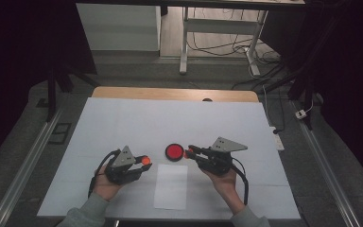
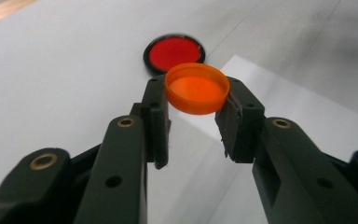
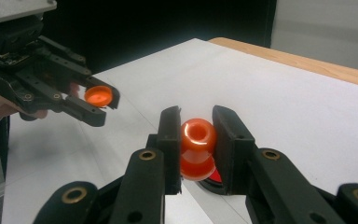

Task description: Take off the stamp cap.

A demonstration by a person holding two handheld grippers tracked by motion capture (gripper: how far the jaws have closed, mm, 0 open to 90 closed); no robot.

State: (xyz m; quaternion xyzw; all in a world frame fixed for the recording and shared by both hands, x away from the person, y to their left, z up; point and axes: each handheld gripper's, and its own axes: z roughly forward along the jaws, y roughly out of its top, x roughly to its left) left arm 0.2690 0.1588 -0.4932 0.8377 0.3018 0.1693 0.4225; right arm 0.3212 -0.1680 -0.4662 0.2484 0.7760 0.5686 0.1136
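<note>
Orange cap (image 2: 196, 88) pinched between left gripper (image 1: 142, 163) jaws, above desk (image 1: 123, 123) near front edge. Orange spool-shaped piece (image 3: 198, 148) clamped in right gripper (image 1: 187, 153), just over red disc (image 1: 174, 152), white sheet (image 1: 171, 186) nearby.

The orange cap (image 2: 196, 88) and orange bottle (image 3: 198, 148) look like glossy plastic; the white sheet (image 1: 171, 187) looks like matt paper; the table (image 1: 123, 92) edge shows wood.
</note>
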